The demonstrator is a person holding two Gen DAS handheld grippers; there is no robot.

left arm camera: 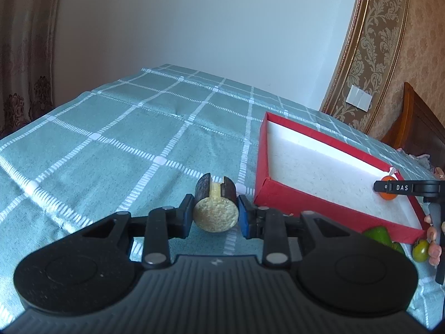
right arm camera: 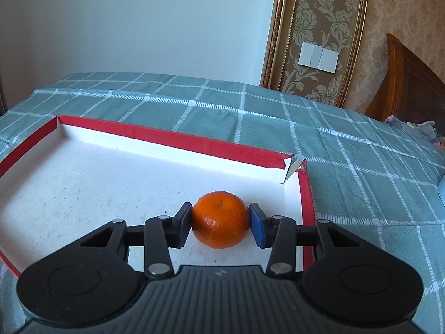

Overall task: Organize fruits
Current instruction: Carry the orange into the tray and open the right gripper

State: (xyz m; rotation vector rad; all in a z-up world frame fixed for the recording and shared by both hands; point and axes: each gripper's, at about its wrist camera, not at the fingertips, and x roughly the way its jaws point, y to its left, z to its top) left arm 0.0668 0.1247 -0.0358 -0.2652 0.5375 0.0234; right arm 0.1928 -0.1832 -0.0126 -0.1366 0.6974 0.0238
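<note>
Right claw (right arm camera: 220, 220) is clamped on the orange (right arm camera: 219, 218), low over the red tray (right arm camera: 178, 139) by its torn corner, not let go yet. Your left claw (left arm camera: 215, 213) grips a cut fruit piece (left arm camera: 215, 211) above the worktop (left arm camera: 111, 144), beside the tray. Green fruits (left arm camera: 420, 250) wait outside. Early days imo.

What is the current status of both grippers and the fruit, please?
Left gripper shut on cut fruit piece above tablecloth. Right gripper shut on orange over red box. Nothing in the way.
</note>
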